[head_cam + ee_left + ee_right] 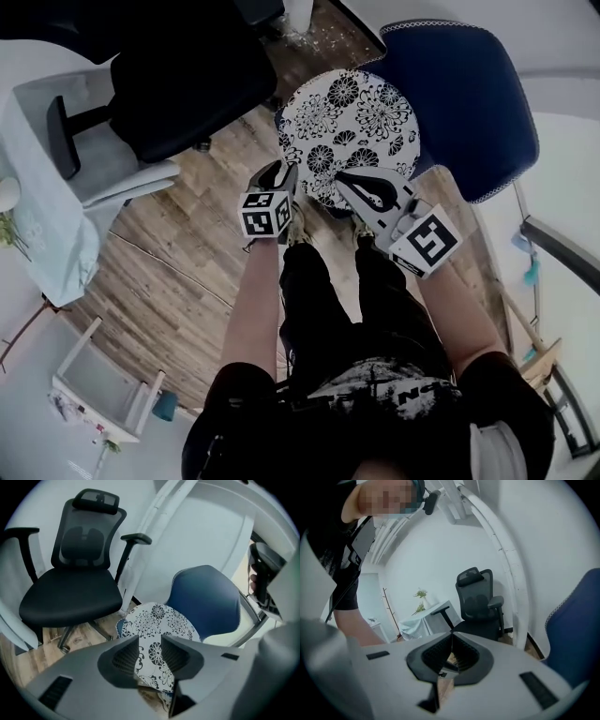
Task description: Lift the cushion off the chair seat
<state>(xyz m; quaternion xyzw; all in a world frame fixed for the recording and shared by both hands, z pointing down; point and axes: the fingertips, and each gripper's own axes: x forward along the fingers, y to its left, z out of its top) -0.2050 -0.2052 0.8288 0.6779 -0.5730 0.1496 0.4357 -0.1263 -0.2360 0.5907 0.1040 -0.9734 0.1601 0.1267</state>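
Observation:
A round white cushion with black flower print (361,117) lies on the seat of a blue chair (469,103). My left gripper (281,176) sits at the cushion's near left edge. In the left gripper view that gripper (150,646) is open, and the cushion (154,620) shows through the gap between its jaws, with no pad pressing on it. My right gripper (361,187) hovers over the cushion's near edge. In the right gripper view that gripper (451,641) has its jaw tips together and nothing between them; the cushion is out of sight there, and only the blue chair's edge (576,625) shows.
A black office chair (187,84) stands close on the left of the blue chair. A table under a pale cloth (37,187) is further left, and a small white shelf (103,384) stands on the wood floor. The person's legs are right before the seat.

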